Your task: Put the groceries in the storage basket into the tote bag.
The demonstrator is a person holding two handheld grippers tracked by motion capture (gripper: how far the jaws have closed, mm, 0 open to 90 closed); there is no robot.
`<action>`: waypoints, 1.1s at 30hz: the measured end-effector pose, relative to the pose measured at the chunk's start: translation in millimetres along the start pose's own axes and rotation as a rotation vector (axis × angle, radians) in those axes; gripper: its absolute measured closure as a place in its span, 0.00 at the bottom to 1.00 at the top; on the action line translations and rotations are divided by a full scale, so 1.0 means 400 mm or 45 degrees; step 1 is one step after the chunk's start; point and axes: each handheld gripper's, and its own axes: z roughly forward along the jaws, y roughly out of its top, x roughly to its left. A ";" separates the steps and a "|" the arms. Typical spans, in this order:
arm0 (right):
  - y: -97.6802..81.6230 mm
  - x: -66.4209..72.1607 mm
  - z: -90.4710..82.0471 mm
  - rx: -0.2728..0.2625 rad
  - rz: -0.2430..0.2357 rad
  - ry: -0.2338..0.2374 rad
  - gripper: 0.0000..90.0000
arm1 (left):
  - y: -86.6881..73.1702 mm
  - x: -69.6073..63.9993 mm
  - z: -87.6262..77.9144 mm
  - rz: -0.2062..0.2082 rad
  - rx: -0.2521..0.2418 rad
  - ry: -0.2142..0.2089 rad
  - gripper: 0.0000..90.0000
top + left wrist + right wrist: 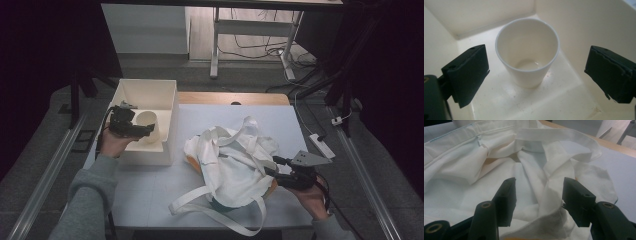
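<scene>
A white paper cup [146, 125] [527, 50] stands upright and empty inside a cream open-topped box [150, 92] [574, 20] at the table's left. My left gripper [146, 131] [537, 48] reaches into the box, its jaws wide apart on either side of the cup without touching it. A crumpled white cloth tote bag [235, 165] [499, 152] with long straps lies in the middle of the table. My right gripper [274, 166] [539, 182] sits at the bag's right edge, jaws apart, with a fold of the cloth rising between them.
The white table [150, 185] has a wooden strip [230, 98] along its far edge. Something orange [192, 162] peeks from under the bag's left side. A power strip [321, 145] lies on the floor to the right. Metal rails run along both sides.
</scene>
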 end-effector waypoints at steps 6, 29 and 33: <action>-0.001 0.002 0.005 0.010 -0.005 0.003 0.49 | -0.003 0.012 0.027 -0.020 0.040 0.007 0.05; -0.005 -0.001 0.008 0.016 -0.003 -0.001 0.49 | 0.044 0.016 0.111 0.012 0.151 0.015 0.07; -0.007 -0.003 0.009 0.019 0.001 -0.004 0.49 | 0.048 0.018 0.127 0.019 0.167 0.008 0.12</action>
